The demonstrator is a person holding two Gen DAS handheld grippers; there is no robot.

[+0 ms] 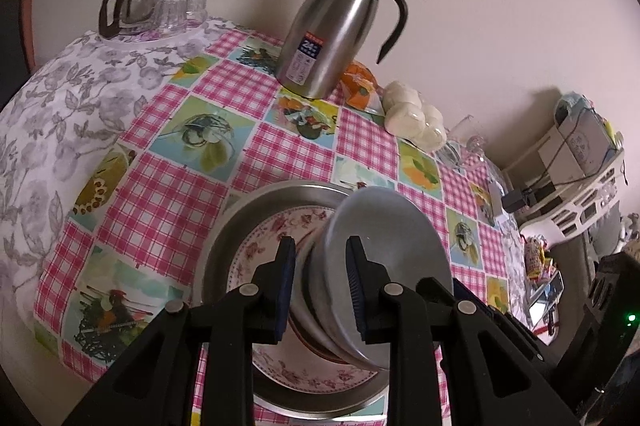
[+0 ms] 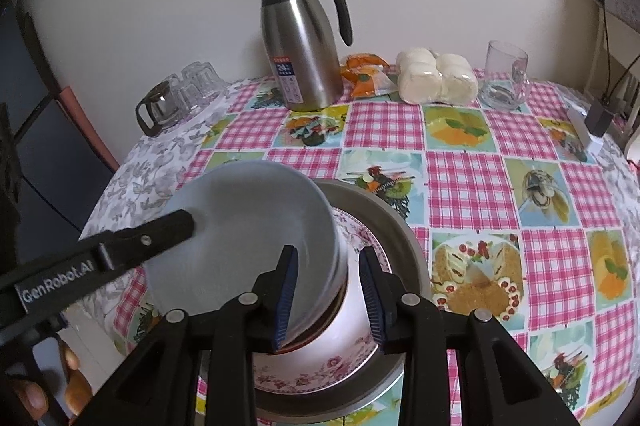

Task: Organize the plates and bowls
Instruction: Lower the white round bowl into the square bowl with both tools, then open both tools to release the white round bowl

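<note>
On the checked tablecloth point(image 2: 384, 130), both grippers point(image 1: 320, 290) point(image 2: 329, 292) clamp the tilted grey bowl's point(image 2: 248, 226) rim.

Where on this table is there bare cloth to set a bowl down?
Free: the checked cloth between the metal tray and the back row. Crowded: the back edge, with flask, bun packet and glass mug, and the far-left glasses.

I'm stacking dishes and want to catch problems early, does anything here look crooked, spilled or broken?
Nothing spilled or broken. The grey bowls stand out: they tilt steeply on edge over the floral plate inside the metal pan, with the left gripper and right gripper astride opposite rims. They aren't seated flat yet.
</note>
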